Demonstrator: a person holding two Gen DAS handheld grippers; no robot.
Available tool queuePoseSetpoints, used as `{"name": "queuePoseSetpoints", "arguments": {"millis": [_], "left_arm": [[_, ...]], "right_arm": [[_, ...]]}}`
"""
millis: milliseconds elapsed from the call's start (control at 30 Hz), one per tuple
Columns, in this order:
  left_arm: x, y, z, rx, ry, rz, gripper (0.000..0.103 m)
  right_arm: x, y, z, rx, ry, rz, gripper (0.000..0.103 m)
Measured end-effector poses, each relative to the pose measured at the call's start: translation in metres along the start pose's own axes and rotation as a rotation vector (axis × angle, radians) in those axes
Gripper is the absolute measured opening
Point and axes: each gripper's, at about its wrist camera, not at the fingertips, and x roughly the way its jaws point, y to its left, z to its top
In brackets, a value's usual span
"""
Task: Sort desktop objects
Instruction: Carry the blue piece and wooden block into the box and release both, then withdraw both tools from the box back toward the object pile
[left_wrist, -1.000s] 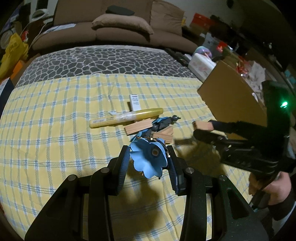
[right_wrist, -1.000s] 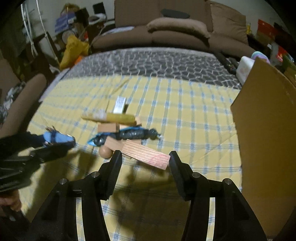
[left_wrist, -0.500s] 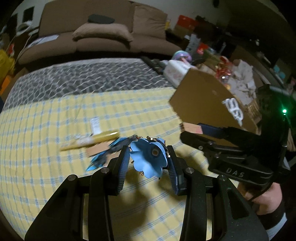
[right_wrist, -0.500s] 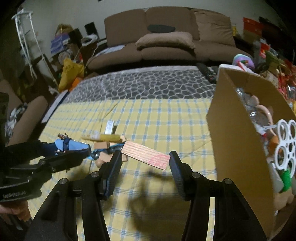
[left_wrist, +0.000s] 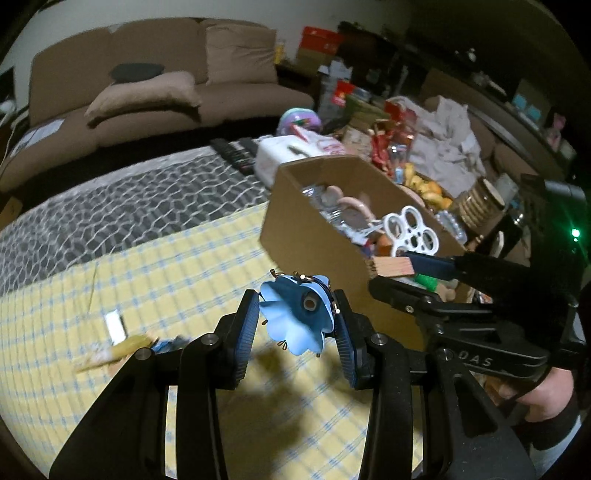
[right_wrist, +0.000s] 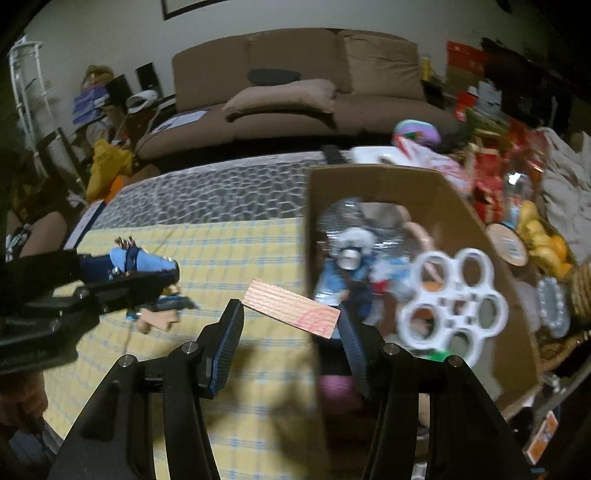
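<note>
Left wrist view – left gripper (left_wrist: 295, 317): a matte blue scalloped plastic flower (left_wrist: 295, 319) is pinched between ribbed jaws.
Ahead and right of the jaws: an open cardboard box (left_wrist: 295, 225) is seen, with a white ringed plastic piece (left_wrist: 410, 232) inside.
Underneath: yellow checked cloth (left_wrist: 166, 273).
Right wrist view – right gripper (right_wrist: 290, 312): a flat rectangular wooden block (right_wrist: 290, 308), grained and red-stamped, is clamped endwise, tilted.
Right of the jaws: the box (right_wrist: 391, 184) is seen; the block's right end lies at its near wall.
</note>
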Motion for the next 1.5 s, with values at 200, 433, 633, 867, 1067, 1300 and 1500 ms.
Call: {"name": "queuePoseSetpoints", "arguments": {"millis": [200,433,633,867,1067,1300,1500], "left_arm": [[0.028,-0.035,0.021,0.046,0.024,-0.016,0.037],[0.067,-0.077,0.036,0.106,0.059,-0.029,0.037],[0.101,-0.096,0.049,0.135,0.090,0.015,0.037],[0.129,-0.093,0.054,0.158,0.109,0.105,0.037],[0.137,-0.092,0.057,0.181,0.111,0.135,0.040],[0.124,-0.092,0.064,0.181,0.070,0.137,0.064],[0.099,-0.083,0.069,0.162,0.040,0.133,0.065]], "right_arm": [[-0.005,-0.035,-0.012,0.038,0.011,-0.023,0.054],[-0.002,-0.063,-0.031,0.057,0.040,-0.039,0.054],[0.004,-0.070,-0.038,0.044,0.054,-0.041,0.054],[0.014,-0.068,-0.040,0.034,0.064,-0.034,0.054],[0.019,-0.062,-0.038,0.021,0.064,-0.030,0.054],[0.015,-0.059,-0.036,0.041,0.057,0.006,0.055],[0.000,-0.069,-0.035,0.126,0.030,0.075,0.066]]}}
